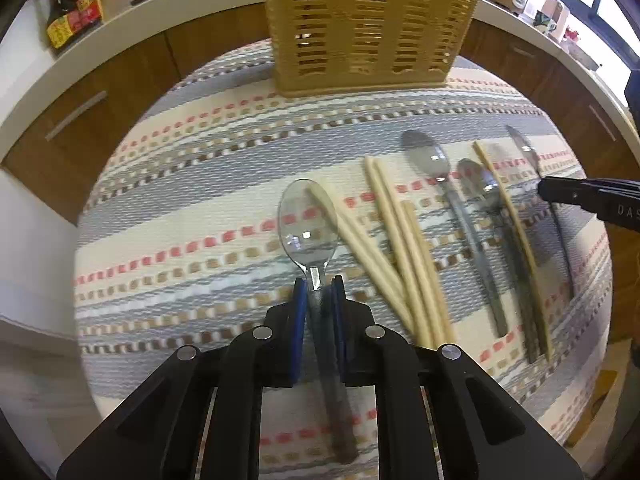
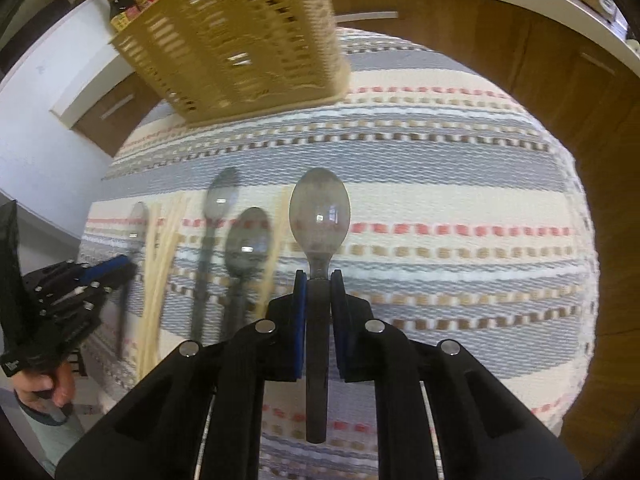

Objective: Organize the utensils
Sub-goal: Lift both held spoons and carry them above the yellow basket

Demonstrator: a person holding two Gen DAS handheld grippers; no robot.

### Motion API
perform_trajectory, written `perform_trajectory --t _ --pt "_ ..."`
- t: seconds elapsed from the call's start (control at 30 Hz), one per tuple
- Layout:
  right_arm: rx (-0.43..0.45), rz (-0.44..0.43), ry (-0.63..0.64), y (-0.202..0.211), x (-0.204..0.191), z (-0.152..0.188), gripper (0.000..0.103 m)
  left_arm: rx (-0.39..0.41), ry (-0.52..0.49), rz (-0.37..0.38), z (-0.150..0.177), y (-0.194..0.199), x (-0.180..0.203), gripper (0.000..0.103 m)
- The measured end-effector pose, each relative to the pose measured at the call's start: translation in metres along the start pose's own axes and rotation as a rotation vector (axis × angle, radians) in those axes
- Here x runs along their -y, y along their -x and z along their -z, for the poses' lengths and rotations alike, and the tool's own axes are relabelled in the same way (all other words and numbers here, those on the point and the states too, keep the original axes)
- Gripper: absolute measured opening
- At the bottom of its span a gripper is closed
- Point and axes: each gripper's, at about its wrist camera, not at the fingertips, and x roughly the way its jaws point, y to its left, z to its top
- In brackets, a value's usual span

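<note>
**Both grippers hold a spoon, the basket waits ahead**

In the left wrist view, the left gripper (image 1: 319, 286) is clamped on the neck of a clear plastic spoon (image 1: 307, 226). Its blue pads press the thin stem from both sides. The glossy, see-through bowl points up the frame, and the long axis runs straight along the gripper's fingers toward the tan basket (image 1: 372, 24). This basket stands at the top centre of the frame on the woven striped cloth (image 1: 180, 208) that covers the tabletop; its walls are a stiff plastic lattice with many slots. To the right of the spoon lie several cream chopsticks (image 1: 400, 248), smooth and round, fanned out. Further right lie two grey spoons (image 1: 448, 200) and one more chopstick, all about parallel. The right gripper (image 1: 548, 194) enters from the right edge.

In the right wrist view, the right gripper (image 2: 319, 280) is closed on a grey spoon (image 2: 319, 216), bowl up in the frame, handle hanging down between the fingers. The basket (image 2: 240, 40) is at the upper left here, blurred and tilted by the lens. I judge that the left hand is the better placed: the basket stands straight ahead of its gripper.
</note>
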Motion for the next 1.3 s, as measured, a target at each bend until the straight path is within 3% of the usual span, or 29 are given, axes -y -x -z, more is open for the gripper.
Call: perform_trajectory --t 0.2,0.23,0.3,0.33,0.47,0.5,0.57,0.63,0.8,1.07,1.3 --pt "-0.034 0.099 0.039 -0.006 0.003 0.003 0.01 -0.013 0.022 -0.016 -0.002 -0.001 -0.017 0.013" --pt "-0.04 0.108 0.047 -0.006 0.001 0.002 0.01 -0.019 0.023 -0.012 -0.003 -0.001 -0.019 0.016" --pt "-0.065 0.129 0.066 -0.009 -0.002 -0.001 0.01 -0.03 0.021 -0.002 -0.007 -0.003 -0.021 0.039" --pt "-0.077 0.135 0.076 -0.011 -0.005 -0.002 0.01 -0.038 0.015 -0.01 -0.009 -0.005 -0.021 0.04" --pt "-0.128 0.142 0.113 -0.015 -0.009 -0.009 0.011 -0.056 -0.011 -0.019 -0.014 -0.01 -0.02 0.036" --pt "-0.135 0.141 0.121 -0.016 -0.01 -0.01 0.011 -0.054 -0.013 -0.019 -0.013 -0.01 -0.018 0.023" --pt "-0.136 0.133 0.125 -0.019 -0.015 -0.013 0.01 -0.047 -0.013 -0.016 -0.015 -0.01 -0.016 0.01" --pt "-0.113 0.122 0.13 -0.017 -0.017 -0.013 0.01 -0.033 0.003 -0.001 -0.014 -0.009 -0.014 0.01" --pt "0.03 0.042 0.144 0.015 -0.029 -0.015 0.01 0.148 0.04 0.067 -0.017 0.026 -0.016 0.01" --pt "0.33 -0.06 0.199 0.091 -0.053 -0.039 0.01 0.492 0.066 0.137 -0.058 0.112 -0.021 0.01" --pt "0.547 -0.077 0.207 0.122 -0.064 -0.077 0.01 0.668 0.062 0.148 -0.106 0.147 -0.016 0.01"
